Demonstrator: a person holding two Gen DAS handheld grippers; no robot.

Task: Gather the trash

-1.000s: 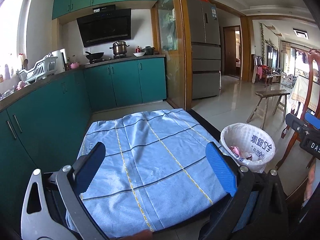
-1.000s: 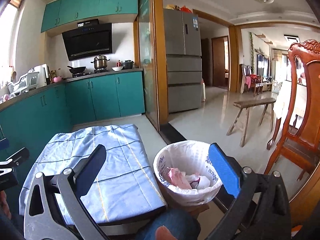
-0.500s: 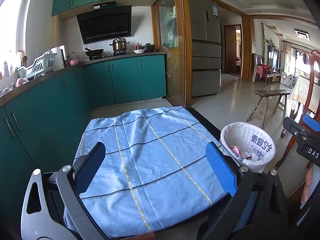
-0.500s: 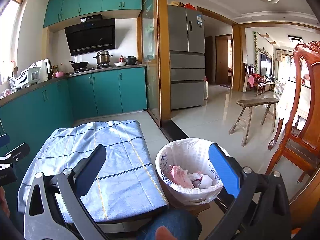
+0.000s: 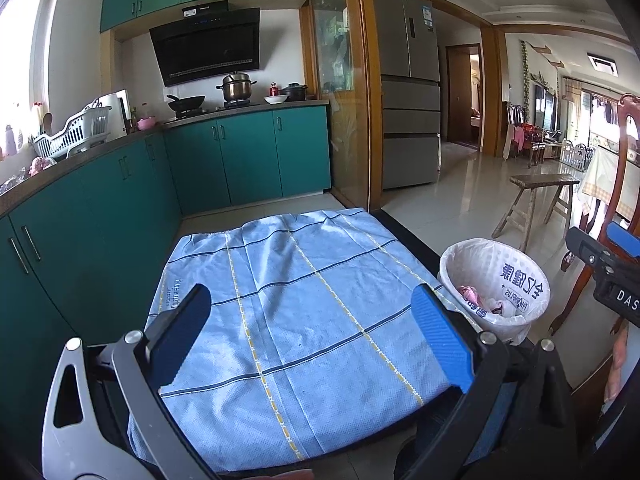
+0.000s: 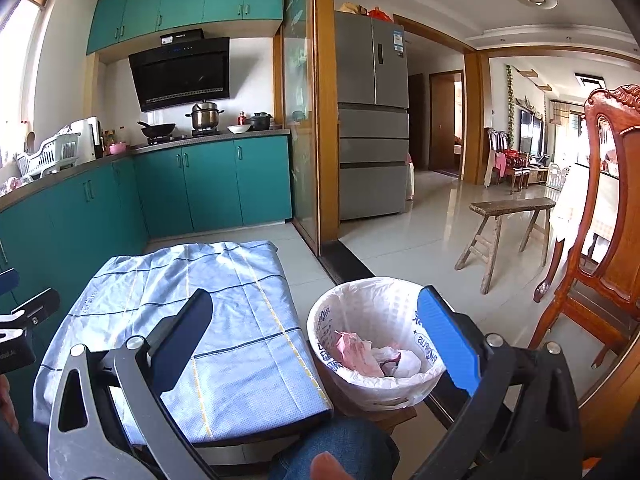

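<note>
Hand-held grippers, left [image 5: 310,336] over blue cloth [image 5: 304,300], right [image 6: 318,336] over bin [image 6: 372,360], both gape wide, empty.

home kitchen | teal cabinets [image 5: 248,160] | range hood [image 5: 208,46] | fridge [image 5: 408,88]

The white bin liner [image 5: 516,284], right of centre in the left view, carries mirrored Chinese characters and small lettering I cannot read for sure. At that view's right edge, the other gripper's black body [image 5: 618,298] shows "DAS".

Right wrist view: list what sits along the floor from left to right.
Blue checked cloth → white-lined trash bin → wooden bench → carved wooden chair.
</note>
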